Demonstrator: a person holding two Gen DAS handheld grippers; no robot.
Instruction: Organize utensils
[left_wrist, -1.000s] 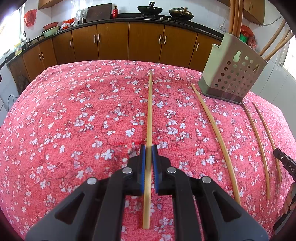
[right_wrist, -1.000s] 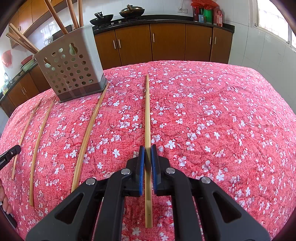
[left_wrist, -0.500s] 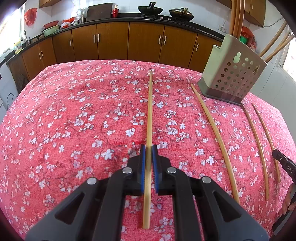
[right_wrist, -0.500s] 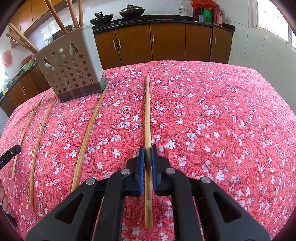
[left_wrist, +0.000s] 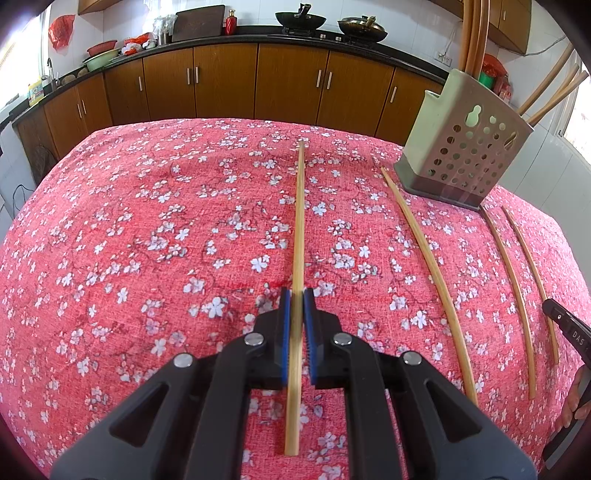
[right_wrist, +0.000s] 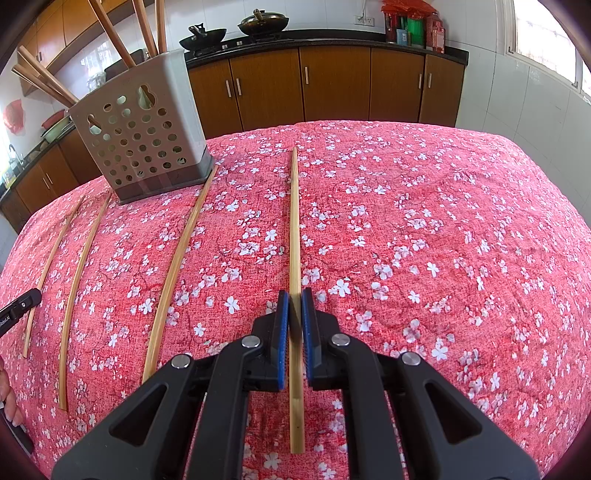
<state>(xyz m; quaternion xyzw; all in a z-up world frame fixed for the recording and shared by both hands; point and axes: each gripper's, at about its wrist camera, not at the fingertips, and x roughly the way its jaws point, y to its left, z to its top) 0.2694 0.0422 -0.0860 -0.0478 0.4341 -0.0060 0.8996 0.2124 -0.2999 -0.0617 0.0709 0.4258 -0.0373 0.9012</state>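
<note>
My left gripper (left_wrist: 296, 295) is shut on a bamboo chopstick (left_wrist: 300, 221) that lies lengthwise on the red floral cloth (left_wrist: 147, 240). My right gripper (right_wrist: 294, 295) is shut on another bamboo chopstick (right_wrist: 294, 221), also lying on the cloth (right_wrist: 443, 240). A beige perforated utensil holder (left_wrist: 463, 147) with several wooden utensils stands at the far right in the left wrist view, and it stands at the far left in the right wrist view (right_wrist: 142, 136). Three more chopsticks (left_wrist: 428, 273) lie loose between the grippers; they also show in the right wrist view (right_wrist: 177, 254).
Brown kitchen cabinets (left_wrist: 258, 81) with woks on a stove run behind the table. The right gripper's tip (left_wrist: 565, 325) shows at the left wrist view's right edge, the left gripper's tip (right_wrist: 18, 306) at the right wrist view's left edge.
</note>
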